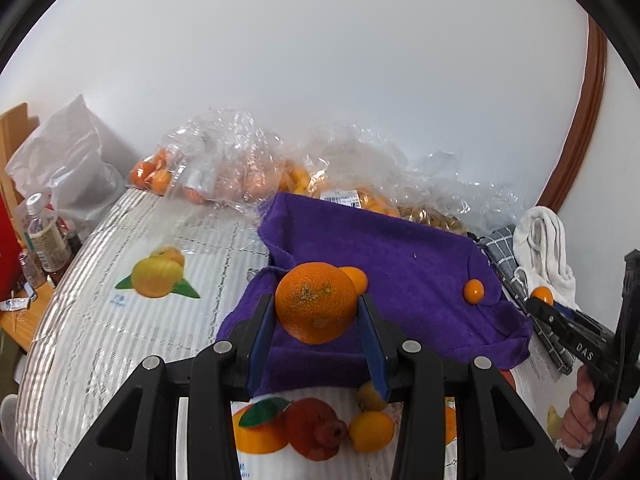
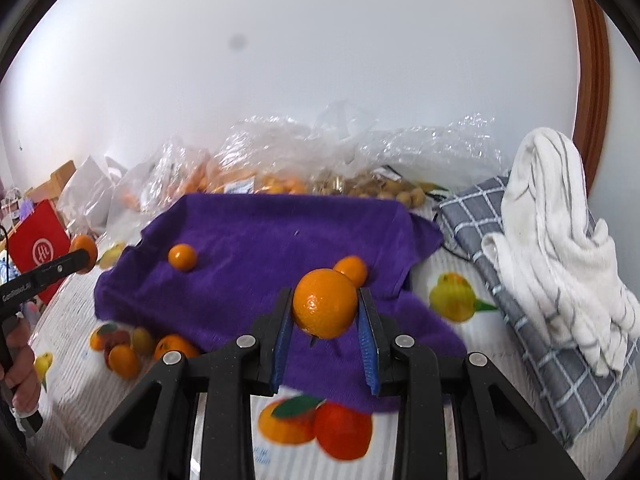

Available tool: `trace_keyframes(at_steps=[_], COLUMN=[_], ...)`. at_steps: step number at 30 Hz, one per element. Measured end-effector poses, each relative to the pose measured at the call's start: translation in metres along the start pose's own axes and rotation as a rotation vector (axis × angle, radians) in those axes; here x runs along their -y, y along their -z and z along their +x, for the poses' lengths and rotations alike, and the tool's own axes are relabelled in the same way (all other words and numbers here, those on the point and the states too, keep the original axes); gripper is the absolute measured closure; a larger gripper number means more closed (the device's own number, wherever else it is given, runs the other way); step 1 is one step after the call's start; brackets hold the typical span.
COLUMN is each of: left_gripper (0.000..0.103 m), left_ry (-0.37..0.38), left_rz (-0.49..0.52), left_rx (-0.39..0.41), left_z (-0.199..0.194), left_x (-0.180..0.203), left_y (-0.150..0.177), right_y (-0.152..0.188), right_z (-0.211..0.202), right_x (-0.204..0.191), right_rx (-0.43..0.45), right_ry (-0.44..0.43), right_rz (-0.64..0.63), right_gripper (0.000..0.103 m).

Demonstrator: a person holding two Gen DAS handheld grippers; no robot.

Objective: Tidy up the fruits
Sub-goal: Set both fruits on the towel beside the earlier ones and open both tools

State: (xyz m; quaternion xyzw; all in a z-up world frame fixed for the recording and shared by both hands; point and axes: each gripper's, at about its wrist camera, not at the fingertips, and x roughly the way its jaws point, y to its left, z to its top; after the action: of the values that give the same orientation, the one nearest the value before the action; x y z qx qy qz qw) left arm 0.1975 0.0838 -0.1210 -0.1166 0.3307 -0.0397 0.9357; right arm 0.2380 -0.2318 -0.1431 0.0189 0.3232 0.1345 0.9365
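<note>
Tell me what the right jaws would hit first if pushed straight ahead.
Probably the small orange fruit on the purple towel, just beyond the orange the right gripper holds; depth is unclear.

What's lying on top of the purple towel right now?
Two small oranges rest on the purple towel. Each gripper holds another orange above it. The towel hides whatever lies beneath it.
</note>
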Motion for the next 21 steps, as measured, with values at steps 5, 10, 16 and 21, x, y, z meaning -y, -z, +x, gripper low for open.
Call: trace_keyframes(at_steps=[5,10,16,21], left_gripper=[0.063,0.063,0.063,0.063], left_ry=[0.023,-0.012,-0.067,-0.071], left_rz=[-0.006,0.017,0.050,0.037], left_rx=[-0.050,-0.111,-0.198,-0.221], left_z=[0.024,0.050,0.076,0.087], left_x=[0.008,0.021,0.029,0.027], left_y=[-0.007,-0.009,-0.008,-0.009], right_y=[-0.006,-0.003,-0.001,-0.001], right_z=[0.029,0.056,0.079,0.091], right_x=[0.013,0.020,0.017,0.014], right_rx=[-0.055,-0.119,-0.185,-0.224], right_ry=[0.020,0.034,0.037,0.046], right_rz=[0.011,0.017,-0.003,-0.015], right_gripper=[0.072,0.072,0.072,0.072])
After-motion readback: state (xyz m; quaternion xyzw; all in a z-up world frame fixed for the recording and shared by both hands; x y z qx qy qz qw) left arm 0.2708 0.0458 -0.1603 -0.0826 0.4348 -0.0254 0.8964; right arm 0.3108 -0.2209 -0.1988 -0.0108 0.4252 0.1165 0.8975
